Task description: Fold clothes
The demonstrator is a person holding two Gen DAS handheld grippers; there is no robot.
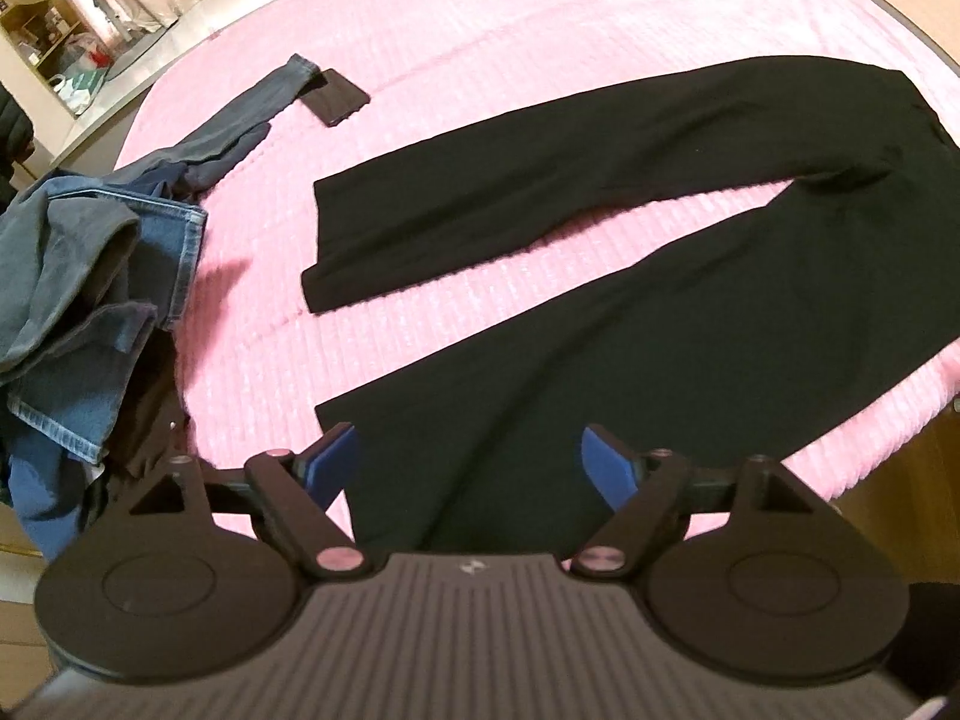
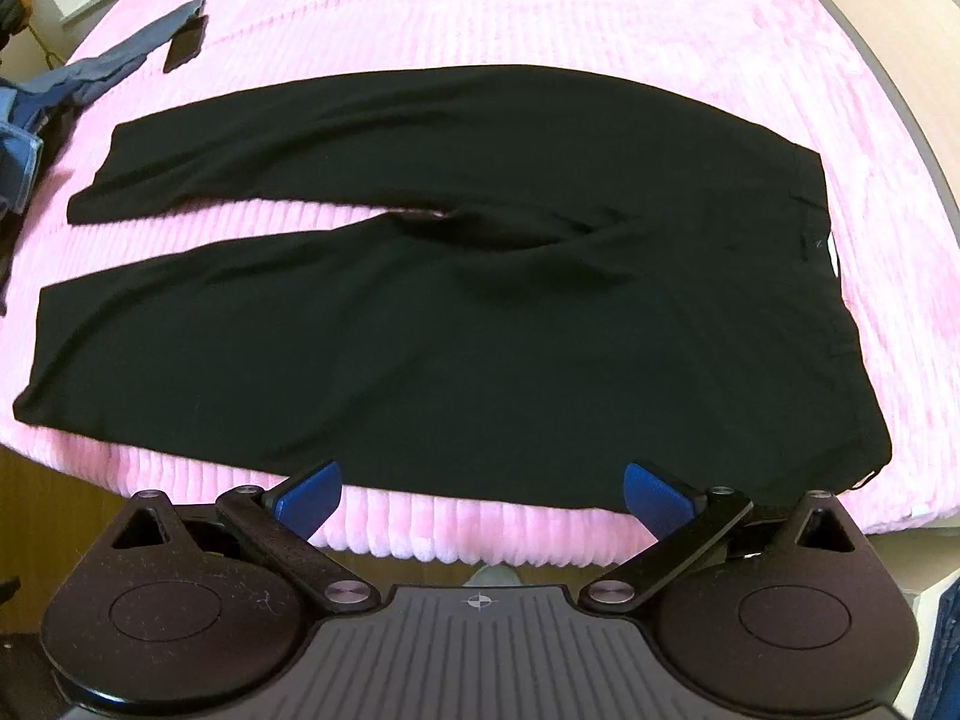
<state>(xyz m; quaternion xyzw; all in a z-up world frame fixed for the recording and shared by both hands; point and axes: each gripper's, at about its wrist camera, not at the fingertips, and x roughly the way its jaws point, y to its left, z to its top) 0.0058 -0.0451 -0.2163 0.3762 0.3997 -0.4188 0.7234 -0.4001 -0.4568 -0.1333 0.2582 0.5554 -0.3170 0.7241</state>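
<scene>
My left tool [image 1: 468,462] hangs with its jaws spread and nothing between the blue pads; the near leg of the black trousers [image 1: 600,228] runs straight under it, the cloth lying flat on the pink bed [image 1: 480,30] below rather than caught. My right tool [image 2: 480,495] is released too, jaws as wide as they go, hovering over the bed's front edge with the lower border of the trousers [image 2: 450,300] just above the pads in the frame.

The trousers lie spread flat, both legs side by side with a narrow wedge of pink showing between them. In the right wrist view their long axis runs left to right across the frame: the hems point to the left edge, the waistband sits at the right. So my left tool is the nearer one to the hem end and my right tool is nearer the waist end, each at the near long edge.

I judge the next move turns on that: both tools take the near edge and carry it away from me, over the far leg, folding along the long axis.

A heap of jeans [image 1: 90,276] sits at the left of the left wrist view, well apart from the trousers.
</scene>
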